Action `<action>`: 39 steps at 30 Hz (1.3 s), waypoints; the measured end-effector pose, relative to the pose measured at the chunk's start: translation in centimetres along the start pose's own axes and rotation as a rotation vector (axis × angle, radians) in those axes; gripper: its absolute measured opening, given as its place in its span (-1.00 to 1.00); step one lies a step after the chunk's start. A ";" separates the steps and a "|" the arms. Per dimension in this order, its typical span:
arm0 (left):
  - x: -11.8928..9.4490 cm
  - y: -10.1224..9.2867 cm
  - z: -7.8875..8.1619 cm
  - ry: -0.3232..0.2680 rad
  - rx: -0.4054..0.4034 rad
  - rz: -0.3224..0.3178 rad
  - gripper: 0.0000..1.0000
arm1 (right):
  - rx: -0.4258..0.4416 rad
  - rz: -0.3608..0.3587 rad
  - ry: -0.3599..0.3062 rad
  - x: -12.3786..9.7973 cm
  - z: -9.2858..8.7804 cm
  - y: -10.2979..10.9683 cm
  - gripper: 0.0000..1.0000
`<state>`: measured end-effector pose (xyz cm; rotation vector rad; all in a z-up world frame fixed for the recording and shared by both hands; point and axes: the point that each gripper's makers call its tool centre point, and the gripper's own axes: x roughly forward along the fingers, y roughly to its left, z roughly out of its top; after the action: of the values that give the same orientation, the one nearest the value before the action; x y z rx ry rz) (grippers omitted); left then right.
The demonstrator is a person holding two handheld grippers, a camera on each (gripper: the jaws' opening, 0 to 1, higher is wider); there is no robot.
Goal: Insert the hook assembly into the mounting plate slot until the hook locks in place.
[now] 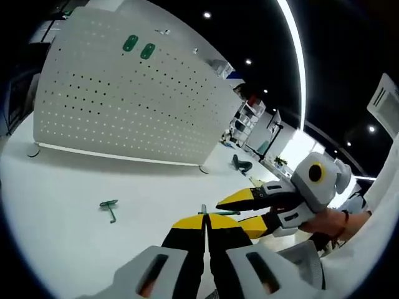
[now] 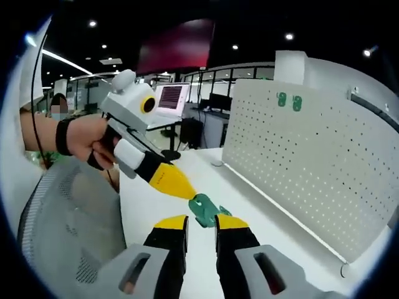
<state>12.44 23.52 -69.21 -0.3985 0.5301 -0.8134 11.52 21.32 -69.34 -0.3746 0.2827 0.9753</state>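
Left gripper, right gripper pinch hook; pegboard well apart.

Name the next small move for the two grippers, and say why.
Probably carry the green hook piece toward the white pegboard. The left gripper and right gripper meet on it above the table, while two green hooks already sit on the board.

White table, upright perforated pegboard panel standing on it, loose green hook lying nearby
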 end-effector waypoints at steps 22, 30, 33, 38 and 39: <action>-0.2 -0.9 -0.6 0.039 -0.050 -0.058 -0.97 | -0.266 0.029 0.096 0.1 -0.5 0.8 -0.95; -0.5 -1.1 -0.2 0.029 -0.049 -0.074 -0.97 | -0.303 0.031 0.100 0.1 -0.5 1.4 -0.97; -0.6 -1.0 -0.3 0.034 -0.037 -0.074 -0.97 | -0.287 0.030 0.112 0.1 -0.5 1.5 -0.97; -0.7 -1.6 0.0 0.006 0.091 -0.096 -0.96 | -0.267 0.006 0.120 0.0 -0.3 1.3 -0.98; -0.9 -1.6 -0.1 0.011 0.147 -0.086 -0.96 | -0.267 0.000 0.118 -0.1 -0.2 1.2 -0.98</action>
<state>10.98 23.20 -68.23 -0.2831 0.4630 -0.9320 10.43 21.80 -69.73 -0.6777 0.2597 0.9948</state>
